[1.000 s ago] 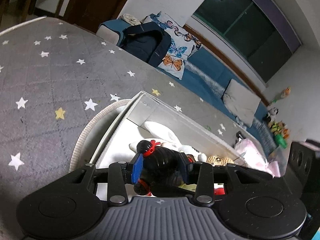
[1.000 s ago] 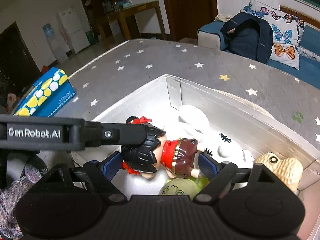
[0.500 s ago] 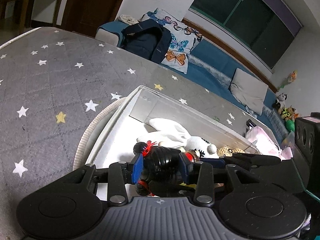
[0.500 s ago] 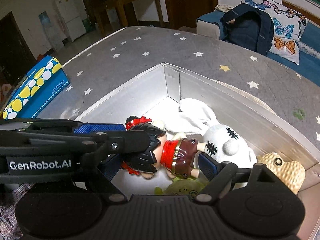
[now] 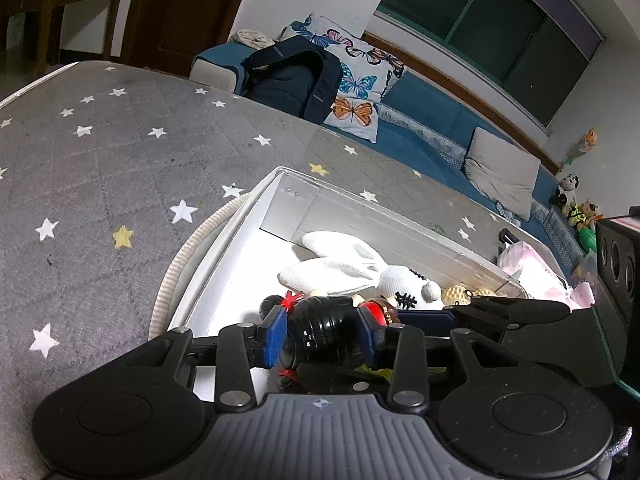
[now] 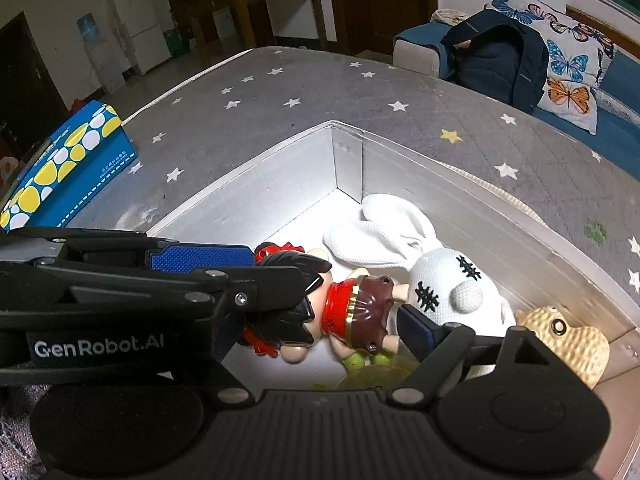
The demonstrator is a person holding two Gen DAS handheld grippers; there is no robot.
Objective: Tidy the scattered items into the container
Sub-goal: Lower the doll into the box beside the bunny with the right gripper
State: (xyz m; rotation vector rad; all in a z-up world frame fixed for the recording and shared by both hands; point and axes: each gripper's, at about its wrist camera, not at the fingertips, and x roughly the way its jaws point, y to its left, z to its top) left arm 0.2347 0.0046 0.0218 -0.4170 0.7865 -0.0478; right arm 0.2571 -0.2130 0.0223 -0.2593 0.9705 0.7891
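Two claws: we hold both over the white box [image 6: 280, 184]
Left claw [image 5: 322, 334]: clamped on doll [image 5: 320, 320] — inside box
Right claw [image 6: 320, 312]: spread wide, gripping nothing — doll's body between its pads

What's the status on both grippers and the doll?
Left gripper shut on doll, inside box. Right gripper open, straddling it. White rabbit alongside.

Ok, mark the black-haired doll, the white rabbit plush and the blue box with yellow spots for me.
black-haired doll [image 6: 352, 304], right wrist view, on its red and brown torso.
white rabbit plush [image 6: 460, 280], right wrist view, on its face above the nose.
blue box with yellow spots [image 6: 68, 168], right wrist view, on its spotted top.
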